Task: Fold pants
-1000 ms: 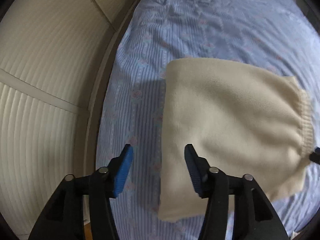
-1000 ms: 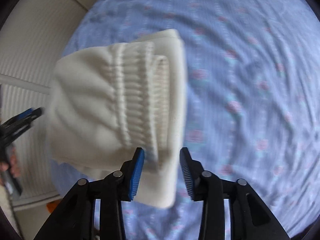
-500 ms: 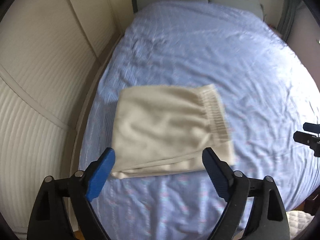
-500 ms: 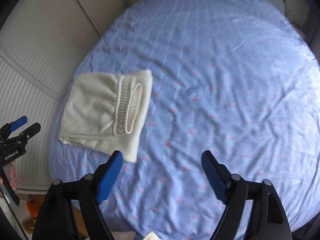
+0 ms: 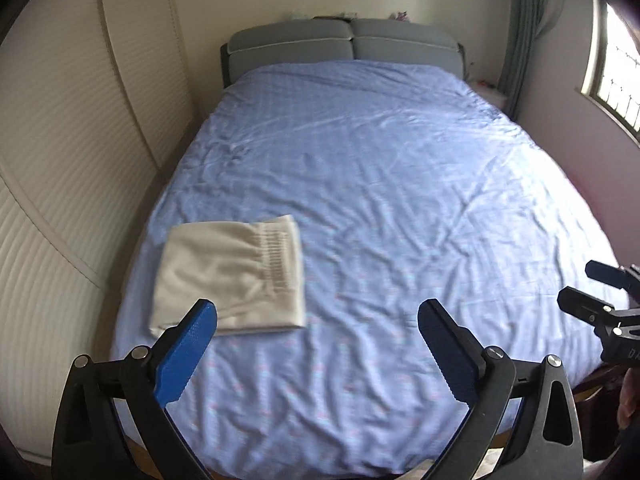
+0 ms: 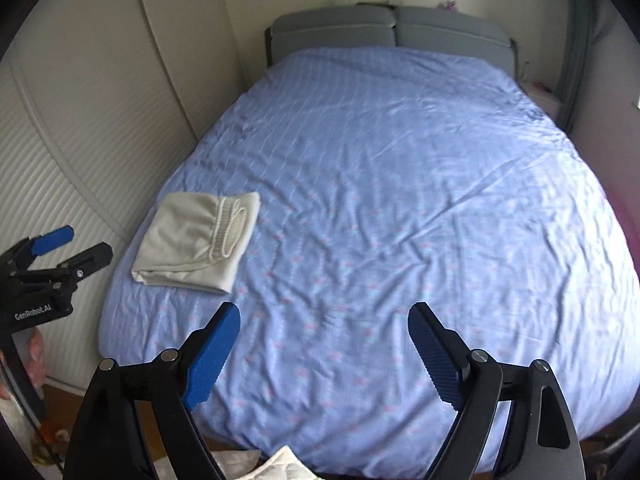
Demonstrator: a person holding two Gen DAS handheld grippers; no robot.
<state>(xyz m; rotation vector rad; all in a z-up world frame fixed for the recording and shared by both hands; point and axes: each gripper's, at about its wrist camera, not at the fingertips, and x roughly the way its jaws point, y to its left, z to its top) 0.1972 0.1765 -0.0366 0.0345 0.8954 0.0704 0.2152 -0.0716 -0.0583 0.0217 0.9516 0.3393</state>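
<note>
The cream pants (image 5: pixel 228 276) lie folded into a small rectangle near the front left corner of the bed, ribbed waistband on top; they show too in the right wrist view (image 6: pixel 192 240). My left gripper (image 5: pixel 316 312) hangs well above and behind them, its jaws opening wide with nothing between them. My right gripper (image 6: pixel 324 312) is also high over the bed's near end, jaws opening and empty. Each gripper appears at the edge of the other's view: the right gripper (image 5: pixel 600 300) and the left gripper (image 6: pixel 60 252).
A blue patterned sheet (image 5: pixel 380 184) covers the whole bed. The grey headboard (image 5: pixel 344 46) stands at the far end. White ribbed wardrobe doors (image 5: pixel 60 160) line the left side. A window (image 5: pixel 616 80) is at the right. Cream cloth (image 6: pixel 280 464) lies on the floor by the bed's foot.
Both grippers have drawn back and risen away from the pants, and their jaws have spread wide. The pants, held a second ago, now lie released on the bed.
</note>
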